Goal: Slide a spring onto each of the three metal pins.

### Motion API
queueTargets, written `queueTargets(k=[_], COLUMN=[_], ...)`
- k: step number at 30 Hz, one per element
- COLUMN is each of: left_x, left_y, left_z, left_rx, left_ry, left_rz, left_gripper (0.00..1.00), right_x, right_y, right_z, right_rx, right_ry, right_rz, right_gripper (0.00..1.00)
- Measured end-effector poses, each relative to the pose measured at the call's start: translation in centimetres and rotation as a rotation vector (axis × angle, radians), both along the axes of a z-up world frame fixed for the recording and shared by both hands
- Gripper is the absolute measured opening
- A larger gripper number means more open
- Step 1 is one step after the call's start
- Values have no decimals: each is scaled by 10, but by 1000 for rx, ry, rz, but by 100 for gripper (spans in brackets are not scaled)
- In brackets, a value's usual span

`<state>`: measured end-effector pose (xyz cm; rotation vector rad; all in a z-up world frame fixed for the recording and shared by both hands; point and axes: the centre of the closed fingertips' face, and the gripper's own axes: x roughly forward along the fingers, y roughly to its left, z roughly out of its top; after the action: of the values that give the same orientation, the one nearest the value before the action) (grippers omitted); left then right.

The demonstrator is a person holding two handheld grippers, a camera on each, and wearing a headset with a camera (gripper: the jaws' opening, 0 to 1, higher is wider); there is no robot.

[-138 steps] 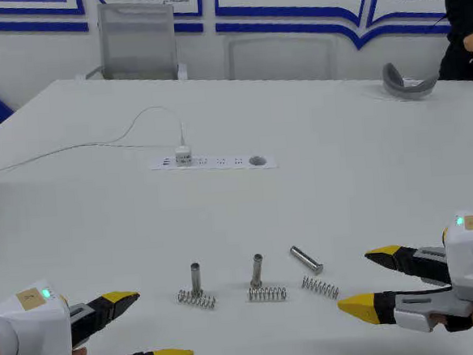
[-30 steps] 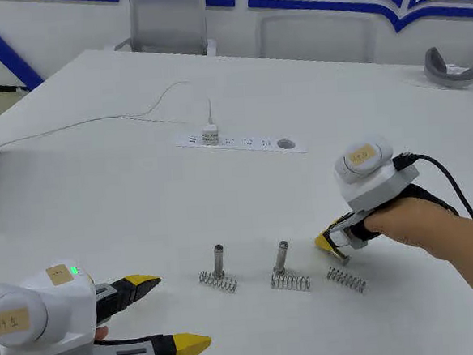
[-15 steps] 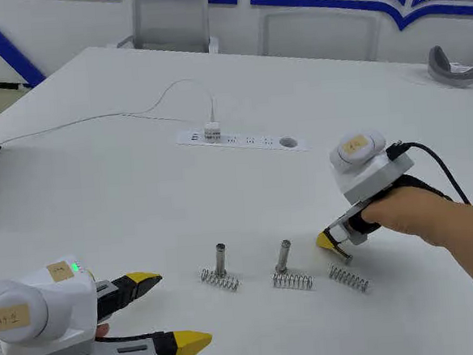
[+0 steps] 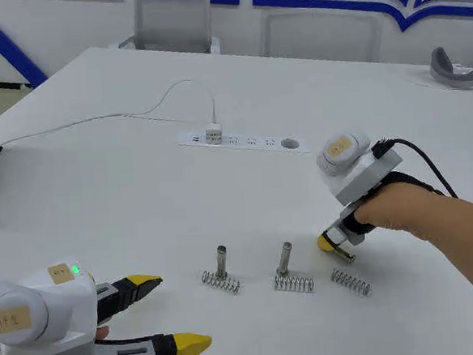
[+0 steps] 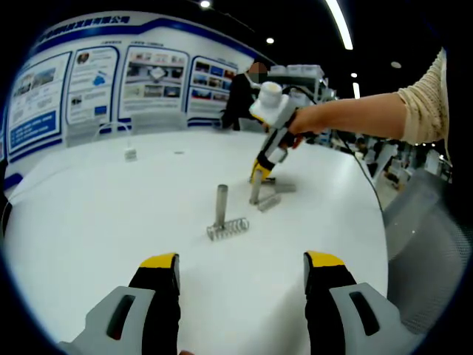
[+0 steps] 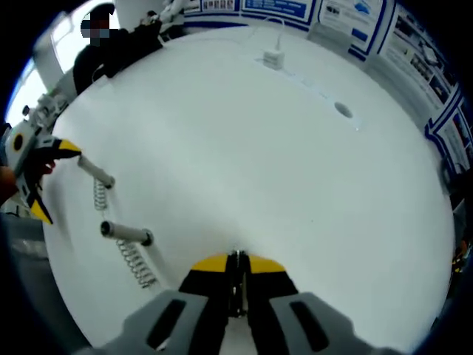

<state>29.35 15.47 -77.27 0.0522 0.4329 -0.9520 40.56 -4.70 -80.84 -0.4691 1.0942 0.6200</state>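
At the bottom left of the head view, the left gripper (image 4: 169, 310) is sitting nearest the camera. Its yellow-tipped jaws are gaping wide and holding nothing, and in the left gripper view (image 5: 242, 260) they are framing bare white table (image 4: 100, 195).

Just beyond it, across the lower middle of the frame, three springs are lying in a row: the left spring (image 4: 219, 282), the middle spring (image 4: 294, 284) and the right spring (image 4: 351, 281). None is sitting on a pin. The left pin (image 4: 222, 260) is standing upright just behind the left spring, and the middle pin (image 4: 285, 258) is standing upright just behind the middle spring.

Right of centre, the right gripper (image 4: 330, 244) is pointing down at the table just behind the right spring. Its jaws are pinching the third pin (image 4: 344, 257), whose metal end is poking out below the tips. In the right gripper view the jaws (image 6: 236, 259) are pressing nearly together.

Farther up the frame, a power strip (image 4: 242, 141) is lying on the table with a white plug (image 4: 214, 133) in it, and a cable (image 4: 119, 117) is trailing left. A chair (image 4: 173, 19) is standing at the top edge.
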Motion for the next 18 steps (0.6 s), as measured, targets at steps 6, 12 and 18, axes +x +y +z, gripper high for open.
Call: queueTargets(k=[6,12,18], left_x=[2,2,0], left_y=[-2,-6,-5], left_z=[0,4,5], left_rx=[1,1,2], left_ry=[1,-7,-12], left_rz=[-5,-13,-14], left_gripper=[69,69,69], right_x=[1,0,1], right_y=[-1,-3,-5], right_z=[0,0,3], right_rx=[-11,8,36], right_ry=[5,-32,-82], right_rz=[-29,-67,-79], right_gripper=[9,8,8])
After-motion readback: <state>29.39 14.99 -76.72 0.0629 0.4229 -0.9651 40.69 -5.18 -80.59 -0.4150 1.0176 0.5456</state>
